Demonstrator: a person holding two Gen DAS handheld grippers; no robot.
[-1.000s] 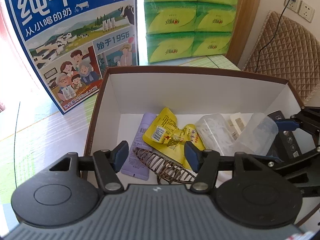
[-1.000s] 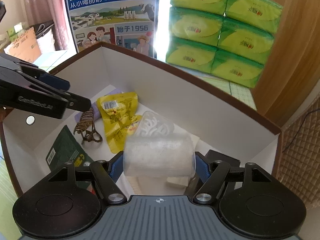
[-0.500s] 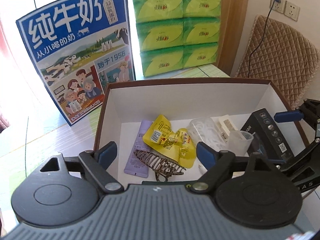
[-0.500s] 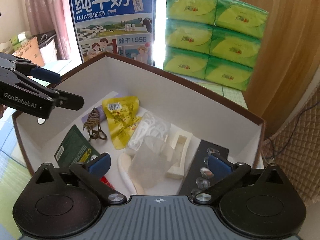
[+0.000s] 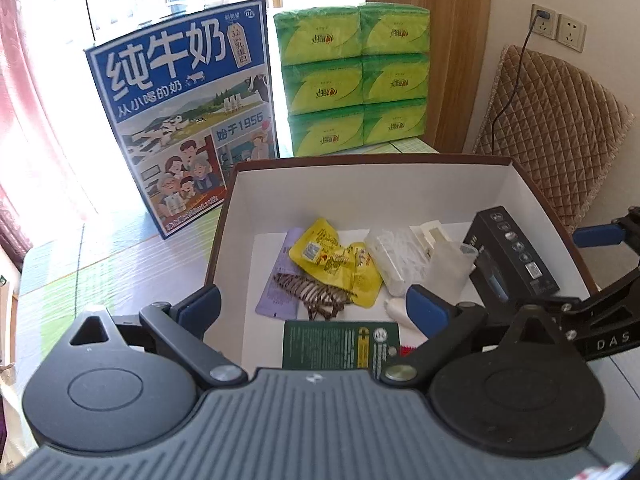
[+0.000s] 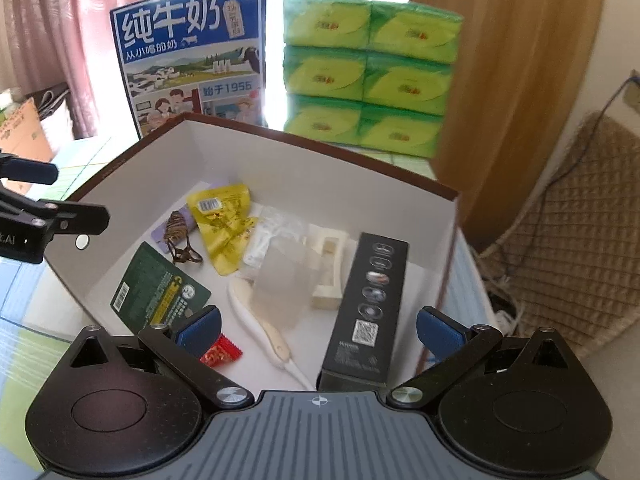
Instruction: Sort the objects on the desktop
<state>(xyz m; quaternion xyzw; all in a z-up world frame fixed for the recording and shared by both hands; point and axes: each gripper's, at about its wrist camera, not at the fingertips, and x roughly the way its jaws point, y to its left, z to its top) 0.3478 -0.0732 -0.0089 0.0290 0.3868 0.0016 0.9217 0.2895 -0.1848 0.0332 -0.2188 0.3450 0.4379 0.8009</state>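
Note:
A brown-rimmed white box (image 5: 400, 196) (image 6: 320, 172) holds the sorted items. Inside lie a clear plastic cup (image 6: 286, 280) (image 5: 450, 268) on its side, a yellow snack pouch (image 5: 336, 260) (image 6: 226, 228), a brown hair claw (image 5: 316, 294) (image 6: 180, 236), a black carton (image 6: 368, 308) (image 5: 508, 260), a green packet (image 6: 158, 298) (image 5: 340, 344), a white comb (image 6: 260, 328) and a red candy (image 6: 220, 352). My left gripper (image 5: 314, 306) hangs open above the box's near left side. My right gripper (image 6: 318, 330) is open above the near right, holding nothing.
Behind the box stand a blue milk carton box (image 5: 184, 116) (image 6: 192, 56) and a stack of green tissue packs (image 5: 356, 76) (image 6: 368, 76). A quilted brown cushion (image 5: 556, 128) leans at the right below wall sockets (image 5: 558, 26). A wooden panel (image 6: 504, 80) rises behind.
My right gripper opened and dropped the clear cup into the box, then pulled up and back. My left gripper opened wider and also drew back from the box.

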